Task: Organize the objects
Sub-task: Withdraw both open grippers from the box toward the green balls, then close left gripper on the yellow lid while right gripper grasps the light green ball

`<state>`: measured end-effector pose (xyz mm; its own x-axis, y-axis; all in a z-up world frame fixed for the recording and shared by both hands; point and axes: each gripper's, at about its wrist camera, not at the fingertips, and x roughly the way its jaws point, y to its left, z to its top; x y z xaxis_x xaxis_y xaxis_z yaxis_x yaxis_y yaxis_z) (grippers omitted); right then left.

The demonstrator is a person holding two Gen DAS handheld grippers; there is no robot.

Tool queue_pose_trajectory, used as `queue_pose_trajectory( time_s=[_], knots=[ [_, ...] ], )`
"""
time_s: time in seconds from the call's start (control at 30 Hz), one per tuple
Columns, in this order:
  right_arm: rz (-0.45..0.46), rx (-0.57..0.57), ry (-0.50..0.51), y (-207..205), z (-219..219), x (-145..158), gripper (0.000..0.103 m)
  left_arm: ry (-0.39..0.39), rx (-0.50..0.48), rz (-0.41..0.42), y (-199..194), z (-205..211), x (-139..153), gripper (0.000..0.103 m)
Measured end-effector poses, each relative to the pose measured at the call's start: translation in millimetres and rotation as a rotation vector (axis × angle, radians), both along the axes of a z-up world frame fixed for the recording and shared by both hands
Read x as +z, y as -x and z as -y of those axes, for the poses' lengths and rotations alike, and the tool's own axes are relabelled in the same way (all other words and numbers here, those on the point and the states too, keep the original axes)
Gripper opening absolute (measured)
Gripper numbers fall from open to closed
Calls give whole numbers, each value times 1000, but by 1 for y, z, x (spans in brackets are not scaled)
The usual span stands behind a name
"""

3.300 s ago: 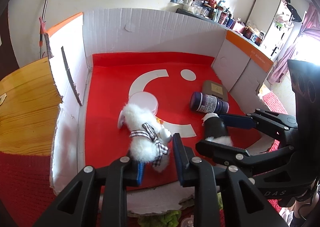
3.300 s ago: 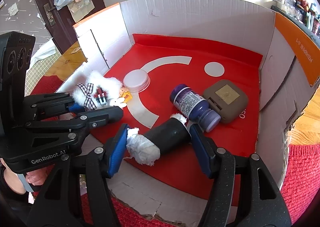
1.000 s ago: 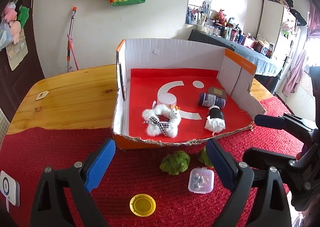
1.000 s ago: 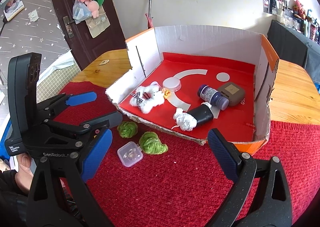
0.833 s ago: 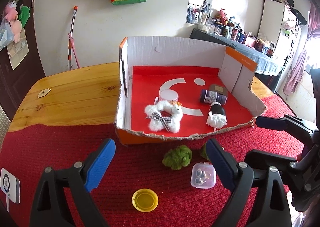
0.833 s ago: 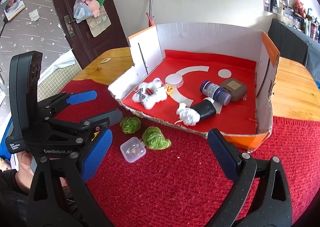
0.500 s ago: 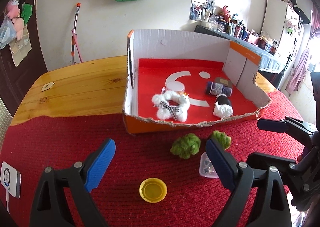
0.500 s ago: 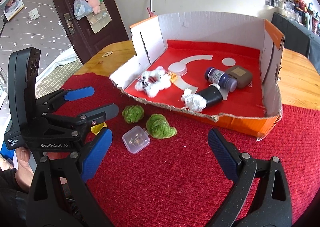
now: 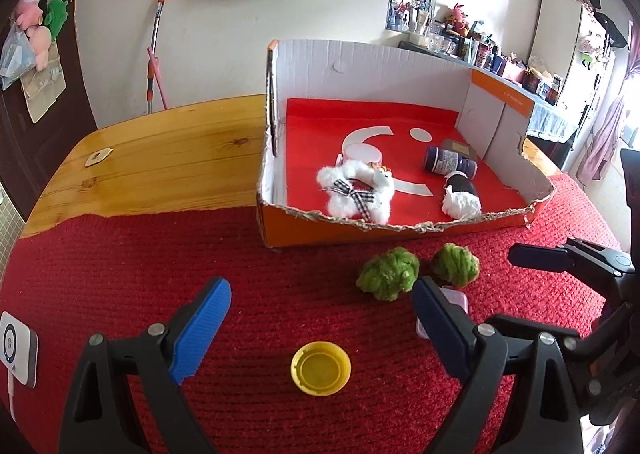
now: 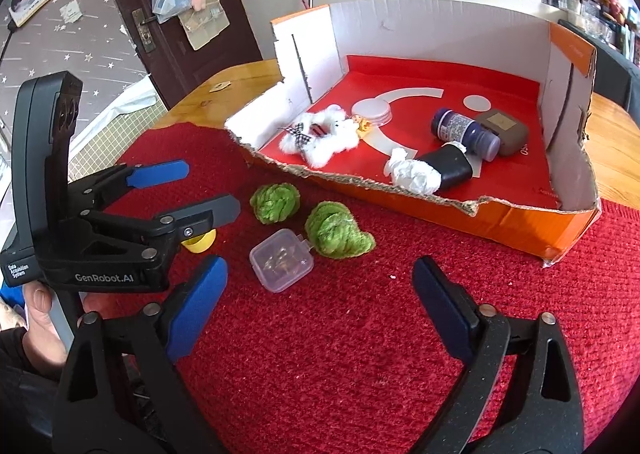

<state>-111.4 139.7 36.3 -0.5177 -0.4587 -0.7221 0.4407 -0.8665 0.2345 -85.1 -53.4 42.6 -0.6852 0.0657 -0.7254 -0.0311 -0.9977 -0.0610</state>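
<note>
Setting: a wooden bench (image 9: 168, 158) half covered by a red woven mat (image 10: 360, 334).
Box: a torn orange cardboard box with a red floor (image 10: 512, 222) held 5 things: a white fluffy toy (image 10: 320, 134), a round white lid (image 10: 372, 109), a purple bottle (image 10: 464, 129), a brown case (image 10: 502, 128) and a black tube stuffed with white tissue (image 10: 432, 172).
Left out: 2 green yarn balls (image 10: 276, 203), a small clear plastic case (image 10: 281, 260) and a yellow cap (image 9: 321, 368) lay on the mat, apparently waiting to be boxed.
Left tongs (image 9: 320, 322): wide open, empty, above the yellow cap.
Right tongs (image 10: 320, 306): open and empty, having just narrowed slightly, near the clear case.
</note>
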Motion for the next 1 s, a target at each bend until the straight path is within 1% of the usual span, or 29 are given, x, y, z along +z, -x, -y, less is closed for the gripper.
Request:
queue_pose_trajectory(
  time_s=[0.07, 0.23, 0.33, 0.43, 0.6, 0.73, 0.8, 0.87, 0.93, 1.0],
  knots=[
    [9, -11, 9, 4, -3, -1, 87, 5, -8, 2, 3, -3, -1, 94],
    [28, -33, 16, 11, -9, -4, 71, 8, -15, 15, 11, -7, -4, 94],
    [37, -25, 6, 13, -7, -7, 64, 11, -18, 15, 14, -8, -4, 94],
    [40, -16, 2, 16, -4, -9, 61, 19, -20, 13, 16, -9, -3, 94],
    [38, -9, 5, 23, 0, -8, 59, 19, -14, 7, 11, -2, 0, 94],
    [35, -12, 1, 26, 1, -8, 57, 22, -1, 30, 2, 8, -8, 93],
    [38, -15, 0, 29, 1, -9, 54, 9, -6, 38, -4, 10, -11, 90],
    [44, -17, 0, 31, 1, -11, 51, 8, -20, 35, -8, 9, -12, 89],
    [48, -17, 0, 33, 1, -13, 48, 31, -33, 26, -14, 5, -12, 87],
    [50, -18, -1, 34, 1, -14, 46, 57, -47, 20, -17, 0, -14, 83]
  ],
)
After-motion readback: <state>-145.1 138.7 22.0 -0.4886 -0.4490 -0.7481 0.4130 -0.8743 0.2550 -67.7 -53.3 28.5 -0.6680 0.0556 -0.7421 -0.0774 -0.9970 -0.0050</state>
